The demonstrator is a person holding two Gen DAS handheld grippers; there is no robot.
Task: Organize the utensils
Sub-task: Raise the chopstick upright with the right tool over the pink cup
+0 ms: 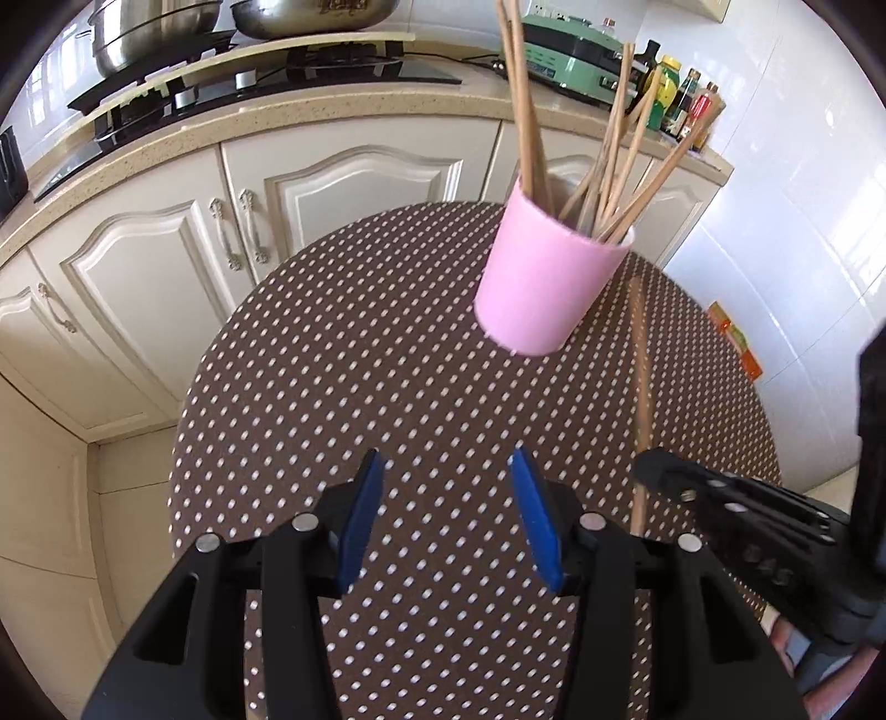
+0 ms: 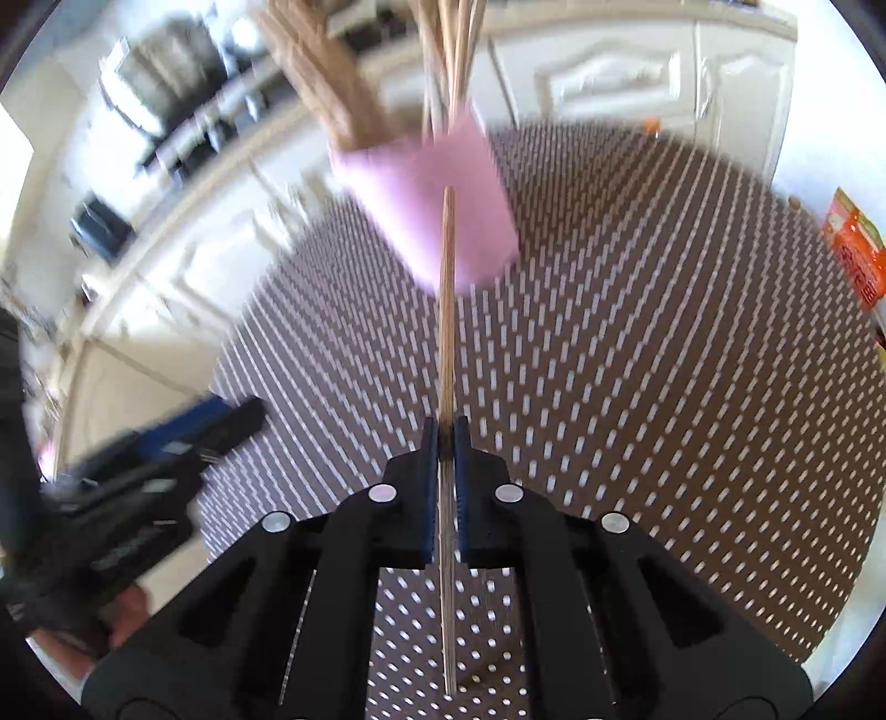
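Between the blue pads of the right gripper (image 2: 446,437): one wooden chopstick (image 2: 447,310), clamped at its lower part, the shaft running straight ahead along the fingers, its far tip pointing toward the pink cup (image 2: 437,205); the rear end passes back between the fingers toward the camera. Right view blurred. Left gripper (image 1: 446,471): blue pads spread apart, nothing between them, hanging over the round table (image 1: 343,360) with brown, white-dotted cloth. Same chopstick (image 1: 641,399) seen to the right of the left fingers, beside the black tip of the right gripper (image 1: 664,471). Pink cup (image 1: 545,277): upright on the table's far part, ahead of the left fingers, holding a bundle of chopsticks (image 1: 603,160) leaning outward. Beyond: cream cabinets (image 1: 166,266), stove (image 1: 249,77) with steel pots (image 1: 149,33), green appliance (image 1: 576,55), bottles (image 1: 675,94) on the counter.
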